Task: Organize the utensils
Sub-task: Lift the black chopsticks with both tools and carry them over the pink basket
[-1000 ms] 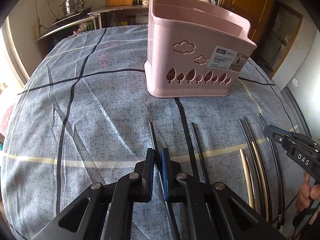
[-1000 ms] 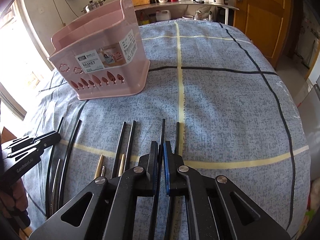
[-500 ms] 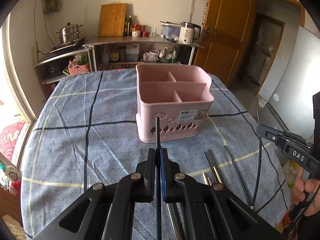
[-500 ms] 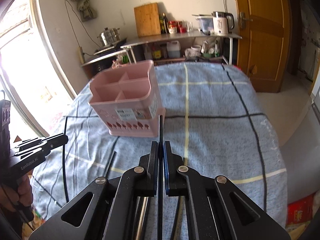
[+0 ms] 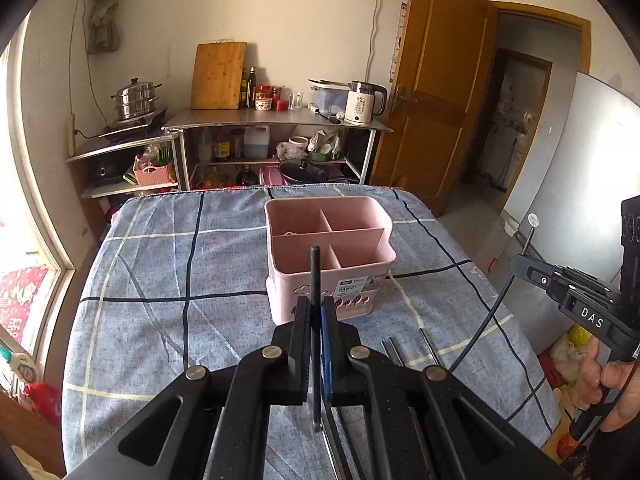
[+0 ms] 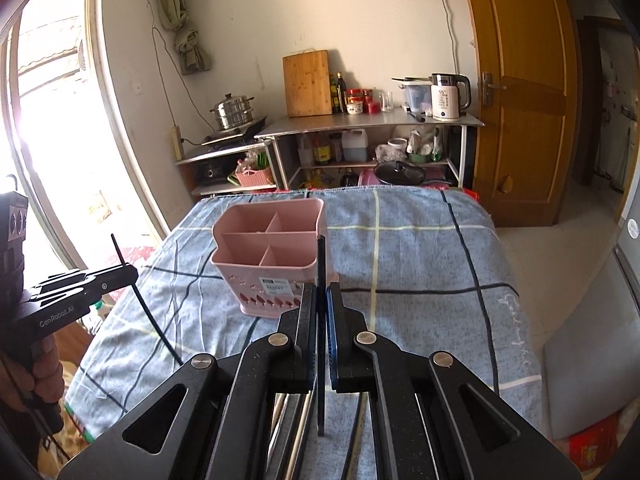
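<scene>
Left gripper (image 5: 316,320): jaws clamped on a black chopstick (image 5: 315,276), gripped near mid-length so that both ends clear the pads; upper tip seen against the near wall of the basket (image 5: 372,256), probably for a drop into a front cell. Same gripper, seen from the right wrist view at far left (image 6: 126,272), with stick crossing the jaws at a slant (image 6: 146,312).

Centre: pink basket with four open cells, upright on the checked cloth (image 5: 160,280), well apart from both grippers; cells seemingly empty, so sorting judged barely begun.

Below the jaws: spare chopsticks (image 5: 394,350) flat on the cloth, side by side, not yet collected.

Right gripper (image 6: 320,304): jaws clamped on a second black chopstick (image 6: 320,264), held nearly upright beside the basket's right wall; seen also from the left wrist view at far right (image 5: 520,266), stick hanging below it (image 5: 486,322).
</scene>
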{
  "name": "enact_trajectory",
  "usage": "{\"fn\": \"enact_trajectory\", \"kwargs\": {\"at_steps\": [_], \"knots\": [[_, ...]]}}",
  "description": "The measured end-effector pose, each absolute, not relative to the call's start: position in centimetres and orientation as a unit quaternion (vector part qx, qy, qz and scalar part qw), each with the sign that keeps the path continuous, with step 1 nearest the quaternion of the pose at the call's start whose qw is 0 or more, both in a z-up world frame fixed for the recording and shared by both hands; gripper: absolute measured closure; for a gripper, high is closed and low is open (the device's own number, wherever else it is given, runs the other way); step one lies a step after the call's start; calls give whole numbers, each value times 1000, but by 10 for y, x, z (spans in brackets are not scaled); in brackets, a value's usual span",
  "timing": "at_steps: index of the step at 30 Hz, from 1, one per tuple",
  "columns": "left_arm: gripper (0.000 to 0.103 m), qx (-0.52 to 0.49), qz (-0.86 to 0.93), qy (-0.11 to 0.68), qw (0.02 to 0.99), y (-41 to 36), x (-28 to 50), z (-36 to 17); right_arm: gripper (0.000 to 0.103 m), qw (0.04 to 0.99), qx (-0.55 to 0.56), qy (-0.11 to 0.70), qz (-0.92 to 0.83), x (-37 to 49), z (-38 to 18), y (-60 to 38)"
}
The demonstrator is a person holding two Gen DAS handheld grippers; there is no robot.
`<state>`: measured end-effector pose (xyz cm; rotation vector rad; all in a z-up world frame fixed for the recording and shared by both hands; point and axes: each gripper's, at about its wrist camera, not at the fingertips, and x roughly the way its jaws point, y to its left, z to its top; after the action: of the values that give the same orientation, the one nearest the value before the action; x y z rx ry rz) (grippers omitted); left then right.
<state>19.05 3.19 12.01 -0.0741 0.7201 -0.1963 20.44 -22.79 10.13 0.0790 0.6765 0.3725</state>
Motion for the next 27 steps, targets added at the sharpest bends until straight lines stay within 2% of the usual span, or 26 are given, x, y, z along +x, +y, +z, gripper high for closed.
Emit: {"fn": "enact_trajectory", "kwargs": {"at_steps": [9,20,27], "knots": [[99,-49,-110,342,932,33,206,147,99,929,54,309,198,215,126,-225],[99,-75,-106,306,943,47,258,211,99,940,74,252,219,251,182,-201],[99,-94,-102,296,945,56,292,223,99,940,101,240,221,281,186,-187]]}}
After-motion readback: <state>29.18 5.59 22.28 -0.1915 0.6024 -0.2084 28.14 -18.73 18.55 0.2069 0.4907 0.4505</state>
